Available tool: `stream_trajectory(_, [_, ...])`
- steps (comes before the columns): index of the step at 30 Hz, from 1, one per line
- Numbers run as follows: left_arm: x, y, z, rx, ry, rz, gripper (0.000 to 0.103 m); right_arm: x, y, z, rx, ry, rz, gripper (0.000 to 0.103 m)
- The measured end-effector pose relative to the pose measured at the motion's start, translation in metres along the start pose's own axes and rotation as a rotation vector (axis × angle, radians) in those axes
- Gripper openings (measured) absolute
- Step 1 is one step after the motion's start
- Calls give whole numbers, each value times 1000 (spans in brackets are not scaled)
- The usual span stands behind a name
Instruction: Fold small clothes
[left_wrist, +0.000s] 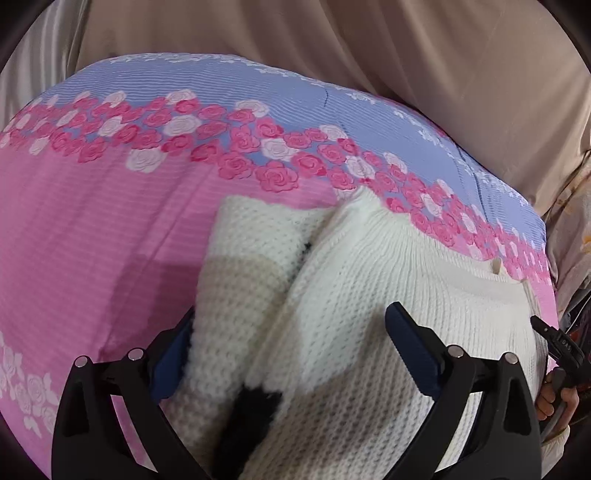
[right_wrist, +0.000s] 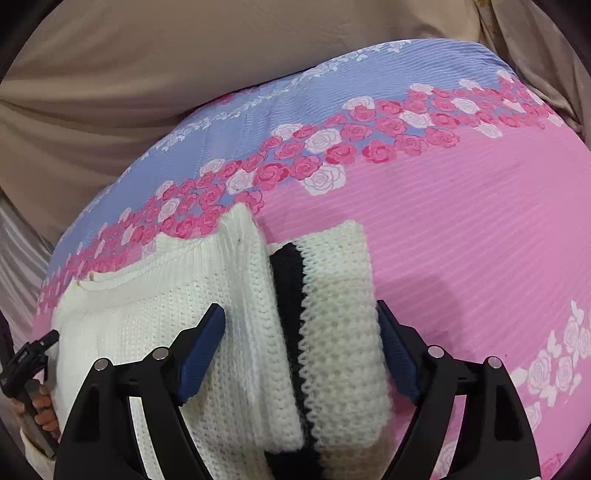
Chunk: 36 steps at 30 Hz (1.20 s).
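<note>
A white knitted sweater (left_wrist: 369, 277) with beige and black patches lies on a pink and blue rose-print sheet (left_wrist: 92, 221). One sleeve (left_wrist: 251, 258) is folded over its body. My left gripper (left_wrist: 291, 310) hangs open over the knit, its blue pads standing either side of the fold and not pressing it. In the right wrist view the sweater (right_wrist: 147, 314) shows a folded part (right_wrist: 340, 295) with a black stripe (right_wrist: 288, 288). My right gripper (right_wrist: 299, 306) is open too, one pad above the body, the other beside the fold's right edge.
Beige cloth (left_wrist: 406, 55) lies bunched beyond the sheet's far edge. Bare pink sheet (right_wrist: 480, 221) spreads to the right of the sweater. A hand (left_wrist: 554, 398) holding the other gripper shows at the right edge of the left wrist view.
</note>
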<state>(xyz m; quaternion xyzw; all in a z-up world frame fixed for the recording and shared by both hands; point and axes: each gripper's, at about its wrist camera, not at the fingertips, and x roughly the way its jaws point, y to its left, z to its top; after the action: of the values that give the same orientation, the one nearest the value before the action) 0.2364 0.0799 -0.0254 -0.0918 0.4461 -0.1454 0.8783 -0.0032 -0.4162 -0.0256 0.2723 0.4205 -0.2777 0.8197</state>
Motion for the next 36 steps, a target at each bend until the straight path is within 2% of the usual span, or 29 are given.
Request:
stream_trajectory(1, [0, -2, 2, 15, -6, 17, 64, 1, 4, 0, -7, -1, 32, 31])
stream_trajectory(2, [1, -4, 5, 27, -2, 17, 31, 1, 7, 3, -2, -5, 44, 29])
stream_trajectory(3, [0, -4, 7, 16, 3, -26, 25, -3, 14, 5, -21, -31, 13, 25])
stream_trajectory(4, [-5, -4, 11, -1, -10, -38, 24, -12, 24, 7, -55, -84, -12, 24])
stream_trajectory(6, [-23, -11, 19, 33, -82, -40, 23, -34, 34, 16, -77, -186, 13, 23])
stream_trajectory(9, [-50, -22, 38, 68, -172, -74, 22, -63, 44, 37, -105, -304, 48, 22])
stream_trajectory(10, [-54, -26, 44, 78, -196, -64, 23, -65, 48, 45, -116, -332, 32, 23])
stream_trajectory(12, [-51, -31, 56, 95, -228, -4, 23, -54, 46, 61, -100, -335, 6, 23])
stream_trajectory(14, [-27, -31, 67, 94, -210, 49, 23, -17, 35, 75, -51, -272, -23, 24])
stream_trajectory(17, [35, -21, 72, 75, -76, 108, 27, 48, 21, 73, -1, -88, -85, 29])
stream_trajectory(18, [45, -16, 68, 63, -57, 120, 34, 49, 19, 72, 22, -92, -81, 32])
stream_trajectory(19, [41, -13, 65, 52, -84, 114, 36, 36, 21, 72, 28, -132, -75, 36])
stream_trajectory(20, [31, -12, 64, 47, -99, 106, 41, 22, 26, 71, 26, -176, -90, 38])
stream_trajectory(22, [5, -9, 59, 37, -138, 122, 58, -8, 40, 65, -6, -258, -121, 42])
stream_trajectory(23, [-8, -6, 54, 29, -162, 132, 76, -17, 48, 62, -31, -268, -94, 42])
stream_trajectory(24, [-20, -3, 47, 20, -179, 141, 87, -25, 62, 56, -60, -258, -28, 41])
stream_trajectory(25, [-29, 1, 38, 9, -185, 138, 87, -26, 73, 52, -82, -241, 30, 39])
stream_trajectory(27, [-31, 7, 24, -10, -138, 118, 88, -21, 104, 38, -139, -193, 136, 38])
stream_trajectory(30, [-13, 17, 4, -79, -54, 90, 88, 3, 147, 12, -215, -98, 224, 35])
stream_trajectory(31, [-6, 20, -3, -101, -40, 92, 88, 15, 159, 3, -240, -62, 228, 34])
stream_trajectory(32, [-9, 17, -6, -84, -80, 109, 88, 26, 165, -2, -255, -32, 229, 34])
stream_trajectory(33, [-8, 13, -9, -72, -74, 120, 88, 38, 171, -9, -270, 0, 223, 35])
stream_trajectory(34, [-7, 9, -10, -64, -68, 111, 88, 43, 175, -16, -289, -20, 197, 35])
stream_trajectory(36, [-6, 3, -10, -60, -69, 85, 76, 43, 179, -22, -338, -61, 172, 36])
